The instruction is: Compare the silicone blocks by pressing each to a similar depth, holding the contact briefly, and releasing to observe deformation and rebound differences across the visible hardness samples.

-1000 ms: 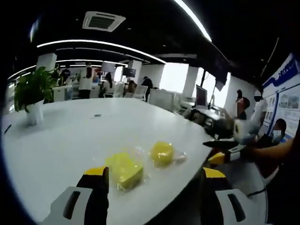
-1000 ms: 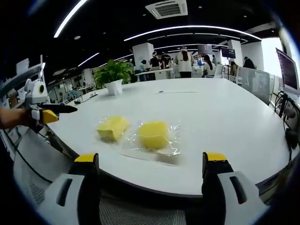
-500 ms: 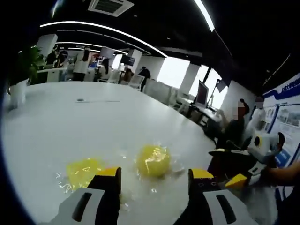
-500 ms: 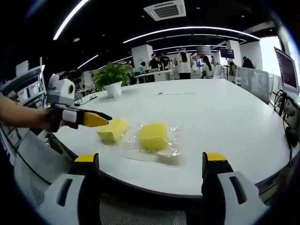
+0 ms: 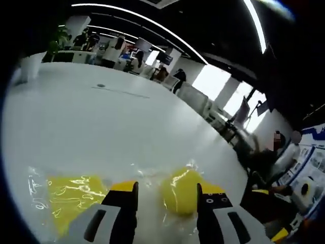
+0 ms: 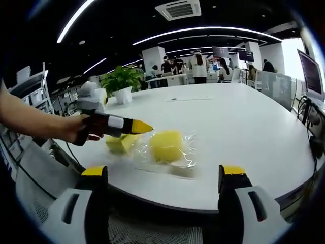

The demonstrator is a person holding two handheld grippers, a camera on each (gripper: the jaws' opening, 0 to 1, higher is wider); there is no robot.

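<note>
Left gripper [image 6: 144, 127] now over blocks [image 6: 165, 146]

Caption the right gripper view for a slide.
Left claw reaches over bagged yellow silicone blocks on a white table; right claw waits open.

Potted plant [image 6: 122, 81] on white table [image 6: 244, 127]

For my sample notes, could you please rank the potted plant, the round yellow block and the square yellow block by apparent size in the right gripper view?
1. Potted plant, though farthest away.
2. Round yellow block.
3. Square yellow block, unsure: the left gripper partly covers it.
</note>
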